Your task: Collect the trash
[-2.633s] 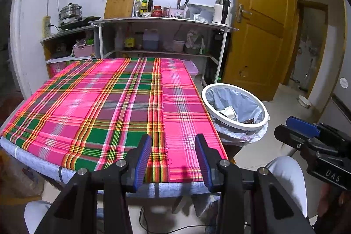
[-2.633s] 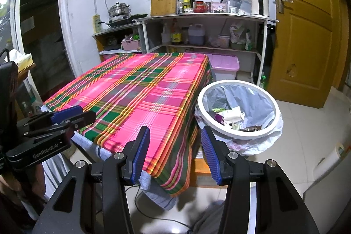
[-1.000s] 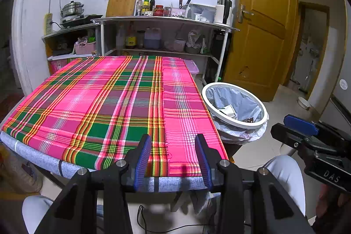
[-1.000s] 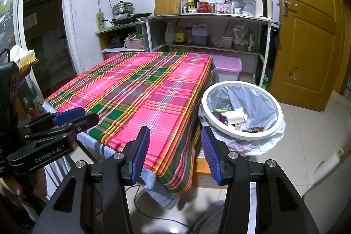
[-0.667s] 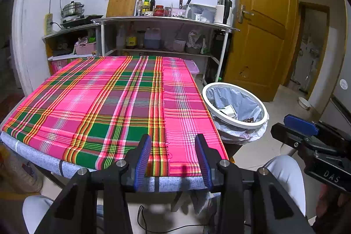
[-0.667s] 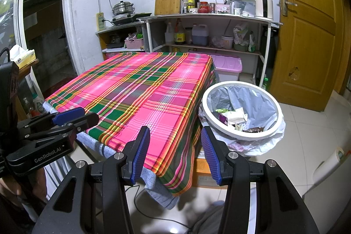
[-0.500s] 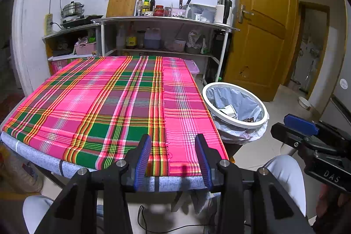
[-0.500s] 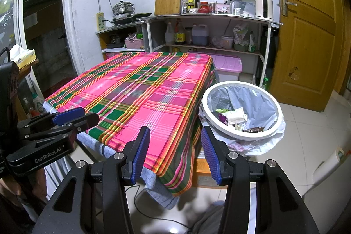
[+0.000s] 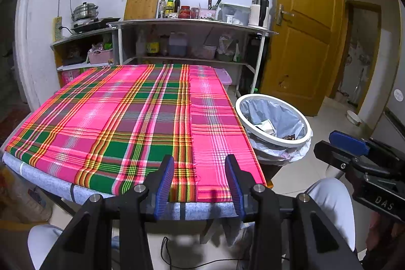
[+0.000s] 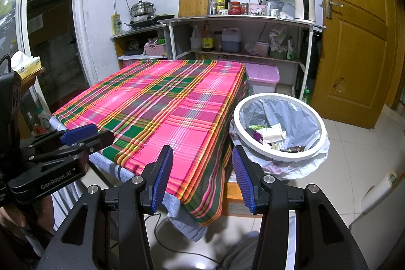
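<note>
A table under a pink and green plaid cloth (image 9: pixel 131 118) (image 10: pixel 162 108) fills the middle of both views; no loose item shows on it. To its right stands a white-rimmed bin (image 9: pixel 272 142) (image 10: pixel 279 156) with a grey liner, and paper and wrapper trash (image 10: pixel 272 134) lies inside. My left gripper (image 9: pixel 200 166) hovers open over the table's near edge, nothing between its blue pads. My right gripper (image 10: pixel 202 161) hangs open at the table's near right corner, just left of the bin, also empty.
Shelving (image 10: pixel 240 19) with bottles, a kettle and a cutting board lines the back wall. A pink lidded box (image 10: pixel 263 76) sits behind the bin. A wooden door (image 10: pixel 354 42) is at the right. The person's knees show at the bottom edge. A cable lies on the tiled floor.
Both views shifted slightly back and up from the table between the oldest frames and a second ago; since then nothing has moved.
</note>
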A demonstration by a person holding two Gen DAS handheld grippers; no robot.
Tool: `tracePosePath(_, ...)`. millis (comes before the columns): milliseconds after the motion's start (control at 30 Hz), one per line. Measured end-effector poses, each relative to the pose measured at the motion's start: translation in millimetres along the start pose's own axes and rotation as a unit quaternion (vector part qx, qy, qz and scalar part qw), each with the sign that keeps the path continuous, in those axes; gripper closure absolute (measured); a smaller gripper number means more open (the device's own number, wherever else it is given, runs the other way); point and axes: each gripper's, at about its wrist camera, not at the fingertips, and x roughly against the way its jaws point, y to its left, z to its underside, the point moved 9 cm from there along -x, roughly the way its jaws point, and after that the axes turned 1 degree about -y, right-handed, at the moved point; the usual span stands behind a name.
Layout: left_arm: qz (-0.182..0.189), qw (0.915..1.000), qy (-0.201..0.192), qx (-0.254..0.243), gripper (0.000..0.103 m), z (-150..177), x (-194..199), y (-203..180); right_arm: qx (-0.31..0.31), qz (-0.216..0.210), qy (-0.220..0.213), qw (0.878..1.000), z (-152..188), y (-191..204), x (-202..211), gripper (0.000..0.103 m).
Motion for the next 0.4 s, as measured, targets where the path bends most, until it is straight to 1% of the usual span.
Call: tracePosePath(400,-0.013,0.9999,-0.002,-0.007,0.062,0.0,-0.3,0.1,0.001,0.000,0.000,1.000,-0.1,0.7,0.0,0.053)
